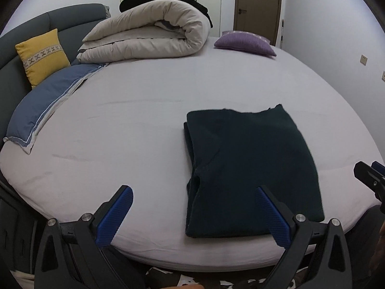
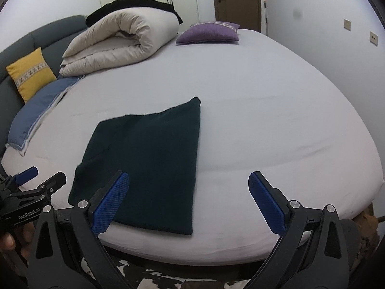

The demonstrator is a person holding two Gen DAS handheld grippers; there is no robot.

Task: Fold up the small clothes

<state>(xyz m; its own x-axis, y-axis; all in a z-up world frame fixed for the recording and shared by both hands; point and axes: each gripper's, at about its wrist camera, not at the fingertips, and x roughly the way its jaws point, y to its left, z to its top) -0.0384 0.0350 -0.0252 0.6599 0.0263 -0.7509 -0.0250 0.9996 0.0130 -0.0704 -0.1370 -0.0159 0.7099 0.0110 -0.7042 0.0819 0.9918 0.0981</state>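
**Folded dark garment on the bed, both grippers spread above its near edge**

A dark green garment (image 1: 250, 168) lies folded into a rough rectangle on the bed (image 1: 144, 125), near the front edge of the mattress. Its layers show along the left side in the left wrist view, where a lower fold sticks out slightly. It lies flat on the pale sheet, with nothing on top of it.

The left gripper (image 1: 195, 213) hangs over the near left part of the garment; its blue fingers (image 1: 115, 216) stand wide apart and hold nothing. One finger is over bare sheet, the other over the cloth. The right gripper (image 2: 189, 201) sits over the garment's near right corner, fingers (image 2: 267, 202) likewise spread wide and empty. Whether any finger touches the cloth cannot be told.

Farther back, a rolled beige duvet (image 1: 149, 36) rests near the headboard (image 1: 72, 16), with something black on top of it. A yellow cushion (image 1: 42, 56) leans on the headboard, a blue pillow (image 1: 45, 106) lies flat beside it, and a purple cushion (image 1: 245, 43) sits at the far side. A door (image 1: 257, 4) stands behind.
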